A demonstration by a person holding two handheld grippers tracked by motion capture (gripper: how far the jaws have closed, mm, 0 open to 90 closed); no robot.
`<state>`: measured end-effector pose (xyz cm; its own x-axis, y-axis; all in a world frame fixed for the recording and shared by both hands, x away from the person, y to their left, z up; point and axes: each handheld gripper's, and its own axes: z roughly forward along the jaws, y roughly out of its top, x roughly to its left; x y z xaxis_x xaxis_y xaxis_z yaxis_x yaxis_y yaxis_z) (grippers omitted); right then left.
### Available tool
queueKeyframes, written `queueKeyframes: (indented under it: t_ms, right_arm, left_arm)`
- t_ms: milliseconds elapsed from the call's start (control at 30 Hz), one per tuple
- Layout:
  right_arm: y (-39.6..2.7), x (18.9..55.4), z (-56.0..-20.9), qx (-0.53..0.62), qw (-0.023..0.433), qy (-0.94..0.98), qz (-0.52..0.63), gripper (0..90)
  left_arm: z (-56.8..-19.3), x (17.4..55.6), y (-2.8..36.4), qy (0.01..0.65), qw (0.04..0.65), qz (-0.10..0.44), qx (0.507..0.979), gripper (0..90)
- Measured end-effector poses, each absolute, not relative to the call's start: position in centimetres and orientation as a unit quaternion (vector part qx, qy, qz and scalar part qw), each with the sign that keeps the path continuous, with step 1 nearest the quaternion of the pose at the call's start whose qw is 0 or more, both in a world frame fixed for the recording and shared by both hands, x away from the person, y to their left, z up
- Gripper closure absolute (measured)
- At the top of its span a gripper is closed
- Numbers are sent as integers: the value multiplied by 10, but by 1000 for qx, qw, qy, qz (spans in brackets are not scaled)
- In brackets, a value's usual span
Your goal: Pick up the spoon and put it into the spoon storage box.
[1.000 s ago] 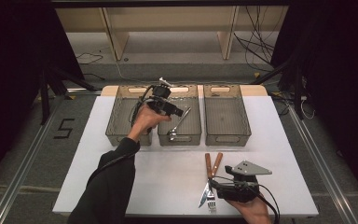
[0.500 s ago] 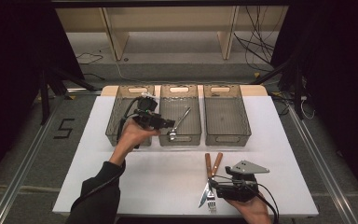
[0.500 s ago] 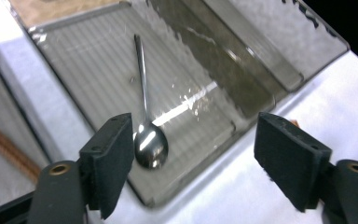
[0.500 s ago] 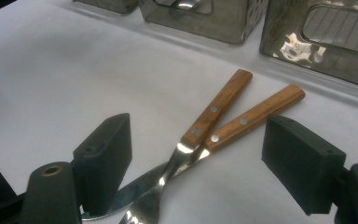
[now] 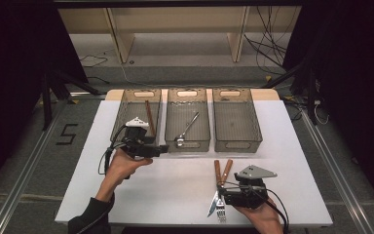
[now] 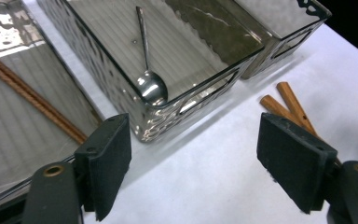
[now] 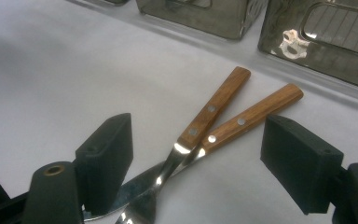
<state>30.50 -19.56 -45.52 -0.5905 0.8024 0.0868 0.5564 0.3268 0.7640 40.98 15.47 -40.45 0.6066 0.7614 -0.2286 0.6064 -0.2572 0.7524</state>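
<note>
So the left gripper (image 5: pixel 161 149) has pulled back since a second ago: it was up over the middle bin (image 5: pixel 188 140) and now it sits lower and to the left, in front of the left bin (image 5: pixel 126 108), just off its near edge. Its jaws have just been opening, and they stand wide apart with nothing between them (the left gripper view looks straight through the gap at bare tabletop (image 5: pixel 165 190)). The spoon (image 5: pixel 187 128) now lies in the middle bin, bowl toward the near wall. The right gripper (image 5: pixel 222 198) hasn't budged at the near right edge; its jaws are spread wide too, sitting either side of the knife (image 5: pixel 216 187) and fork (image 5: pixel 224 190) without pinching them.

Counting things up:
- three clear bins in a row along the far side (the right bin (image 5: pixel 236 140) has nothing in it)
- one spoon, in the middle bin
- one wooden stick (image 5: pixel 150 118), in the left bin
- one knife and one fork, both wooden-handled, crossed over each other on the tabletop near the right gripper
</note>
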Motion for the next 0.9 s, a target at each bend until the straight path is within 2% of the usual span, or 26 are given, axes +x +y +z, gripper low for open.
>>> queueKeyframes:
  t_ms: [300,900]
  right_arm:
    - [-187,313,-453,423,152,808,381,258]
    - [-169,333,-449,432,138,821,347,273]
  left_arm:
    - [-414,385,158,399,446,114,793,241]
    - [-438,358,174,391,479,133,774,213]
